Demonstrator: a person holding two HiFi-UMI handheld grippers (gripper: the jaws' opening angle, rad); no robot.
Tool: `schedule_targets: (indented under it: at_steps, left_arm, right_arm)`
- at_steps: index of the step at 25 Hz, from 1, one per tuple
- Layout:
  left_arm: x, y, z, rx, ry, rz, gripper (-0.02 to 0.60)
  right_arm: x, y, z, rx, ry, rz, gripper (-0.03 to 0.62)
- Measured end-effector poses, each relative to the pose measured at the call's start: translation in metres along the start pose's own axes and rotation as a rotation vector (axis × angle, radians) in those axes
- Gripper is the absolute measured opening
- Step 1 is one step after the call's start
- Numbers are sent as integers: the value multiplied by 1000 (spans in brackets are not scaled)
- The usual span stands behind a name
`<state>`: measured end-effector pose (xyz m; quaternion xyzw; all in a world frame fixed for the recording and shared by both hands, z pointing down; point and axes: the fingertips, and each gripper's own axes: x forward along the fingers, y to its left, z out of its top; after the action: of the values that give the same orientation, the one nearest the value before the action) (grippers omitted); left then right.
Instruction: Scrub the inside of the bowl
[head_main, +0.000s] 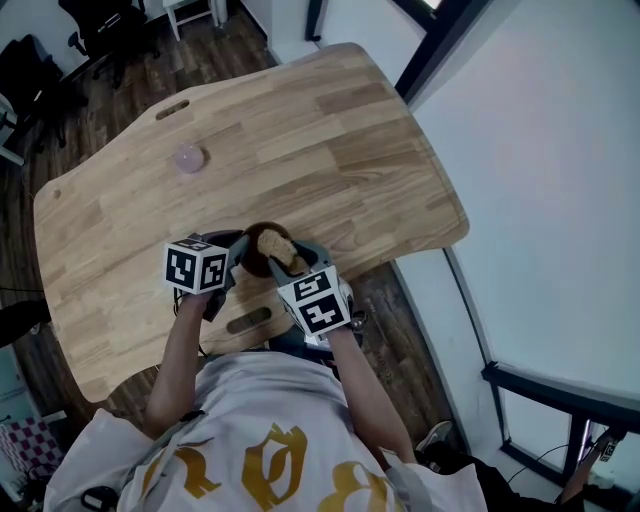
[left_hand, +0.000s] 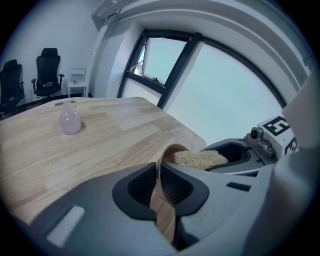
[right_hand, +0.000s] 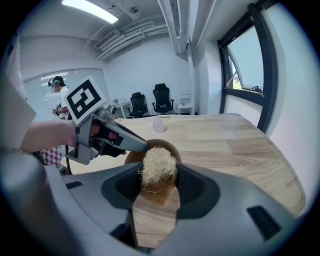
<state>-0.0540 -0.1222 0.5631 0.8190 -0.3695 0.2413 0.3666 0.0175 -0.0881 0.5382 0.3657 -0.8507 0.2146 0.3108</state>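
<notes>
A brown wooden bowl (head_main: 256, 262) is tilted up near the table's front edge, and my left gripper (head_main: 238, 258) holds it from the left. In the left gripper view the bowl's wall (left_hand: 163, 210) runs edge-on between the pads, with the left gripper (left_hand: 159, 172) shut on the rim. My right gripper (head_main: 291, 263) is shut on a pale fibrous scrubber (head_main: 274, 243) that sits over the bowl's mouth. In the right gripper view the scrubber (right_hand: 157, 167) fills the right gripper (right_hand: 158, 176), the bowl (right_hand: 169, 146) lies just behind it, and the left gripper's body (right_hand: 97, 134) reaches in from the left.
A small pink bottle (head_main: 189, 158) stands alone further back on the wooden table (head_main: 330, 130). The table's curved right edge (head_main: 440, 180) drops to dark floor beside a white wall. A cable slot (head_main: 250, 321) lies below the grippers. Office chairs (right_hand: 150, 103) stand beyond the table.
</notes>
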Motion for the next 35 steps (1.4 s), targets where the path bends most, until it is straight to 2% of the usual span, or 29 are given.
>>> schedule_targets:
  at_steps: [7, 16, 30, 35]
  left_arm:
    - [2, -10, 2, 35, 15, -13, 23]
    - [4, -22, 1, 34, 15, -53, 25]
    - [11, -21, 0, -12, 17, -113, 26]
    - [13, -20, -2, -21, 22, -118, 26]
  right_arm:
    - [1, -14, -4, 34, 16, -43, 184]
    - [2, -12, -6, 41, 49, -51, 184]
    - [11, -11, -5, 32, 64, -23, 184]
    - [17, 0, -7, 15, 62, 20, 184]
